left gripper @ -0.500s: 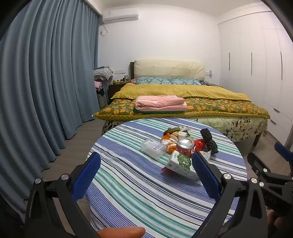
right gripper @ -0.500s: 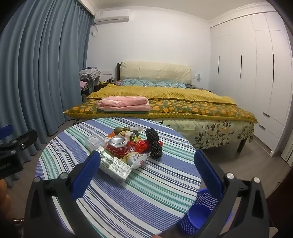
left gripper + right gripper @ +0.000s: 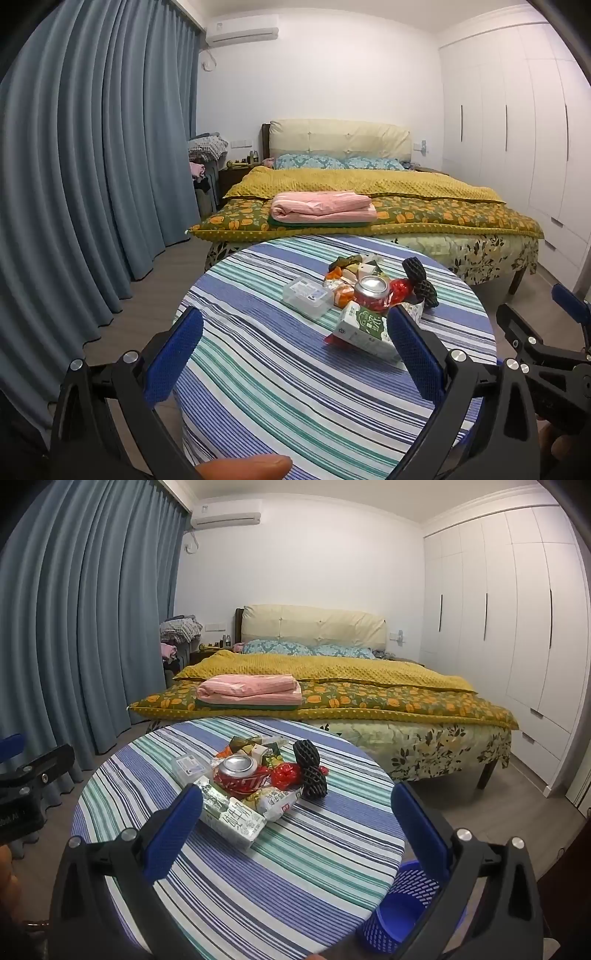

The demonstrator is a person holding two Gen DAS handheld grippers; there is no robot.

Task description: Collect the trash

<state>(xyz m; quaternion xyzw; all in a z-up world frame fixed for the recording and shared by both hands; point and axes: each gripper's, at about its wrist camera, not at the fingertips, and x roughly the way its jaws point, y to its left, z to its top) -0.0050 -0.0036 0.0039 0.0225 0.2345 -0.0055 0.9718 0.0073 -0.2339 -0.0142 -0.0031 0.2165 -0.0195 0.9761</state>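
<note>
Both grippers held wide open above a round striped counter with a pile of trash on it.

The left gripper [image 3: 295, 350] and the right gripper [image 3: 295, 825] each have their blue pads spread apart with nothing between them, both clear of the trash pile [image 3: 258, 779]. The pile sits near the middle of the counter [image 3: 314, 849]: a red can [image 3: 240, 773] upright, a clear plastic box [image 3: 307, 297] on its left, a green and white carton [image 3: 364, 330] at the front, and black foam netting [image 3: 309, 768] on the right. A blue mesh bin [image 3: 400, 912] stands on the floor just beside the counter's right edge. A bed [image 3: 351, 698] lies beyond.
</note>
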